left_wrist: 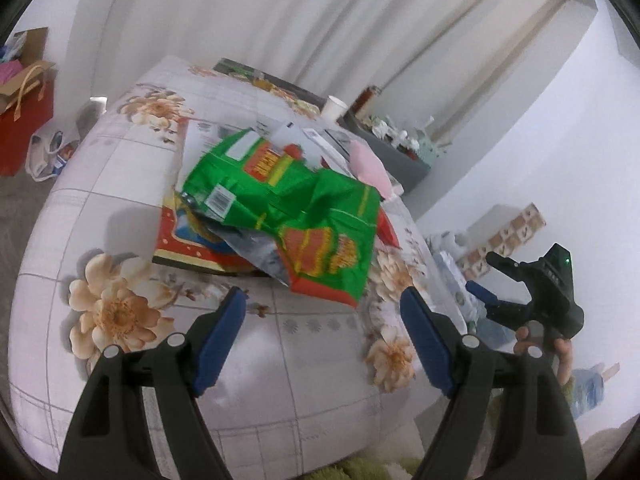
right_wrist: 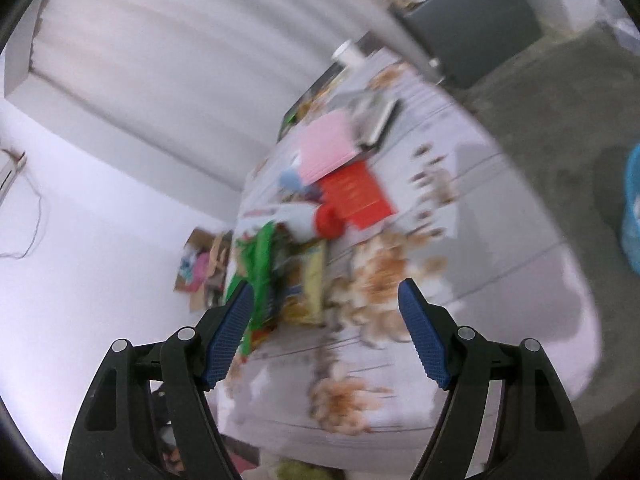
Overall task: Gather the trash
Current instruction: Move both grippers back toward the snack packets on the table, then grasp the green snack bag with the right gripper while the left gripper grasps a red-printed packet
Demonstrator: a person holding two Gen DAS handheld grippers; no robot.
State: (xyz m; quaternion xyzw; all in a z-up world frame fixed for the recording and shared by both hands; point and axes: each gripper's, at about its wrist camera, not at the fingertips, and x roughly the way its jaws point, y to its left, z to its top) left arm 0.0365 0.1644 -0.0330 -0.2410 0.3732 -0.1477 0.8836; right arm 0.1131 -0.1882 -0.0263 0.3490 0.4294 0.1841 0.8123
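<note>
Trash: green wrapper [left_wrist: 296, 216] crumpled at the centre of the left wrist view, draped over a red-edged box [left_wrist: 188, 246] and a silvery bag [left_wrist: 256, 250], all on a table [left_wrist: 120, 208] under a floral cloth. At 12 o'clock of the wrapper, white papers [left_wrist: 296, 136]; at 2 o'clock, a pink sheet [left_wrist: 370, 166]. Farther toward 12, a paper cup [left_wrist: 334, 107] near the table's far edge. Behind, at 1 o'clock, a grey cabinet [left_wrist: 400, 160] topped with small clutter. At 9 o'clock, off the table, a red gift bag [left_wrist: 24, 132] and a white bag [left_wrist: 50, 152] on the floor. White curtain [left_wrist: 280, 20] across the back.

Left gripper [left_wrist: 324, 308] at 6 o'clock of the wrapper, jaws wide apart, nothing between them, blue pads [left_wrist: 224, 336] short of the wrapper's lower edge. Right gripper [left_wrist: 486, 276] at 3 o'clock in the same view, off the table's edge, held by a hand [left_wrist: 560, 354], jaws spread and bare.

Right wrist view heavily blurred and tilted: right gripper [right_wrist: 326, 312] open, nothing gripped. Wrapper [right_wrist: 258, 268] just beyond the left pad, at about 11 o'clock. Beside it a yellowish pack [right_wrist: 314, 280], possibly the box's side. Toward 12, a red card [right_wrist: 356, 196], the pink sheet [right_wrist: 326, 148], then the cup [right_wrist: 348, 54]. Blue bin [right_wrist: 632, 208] at 3 o'clock on the grey floor.
</note>
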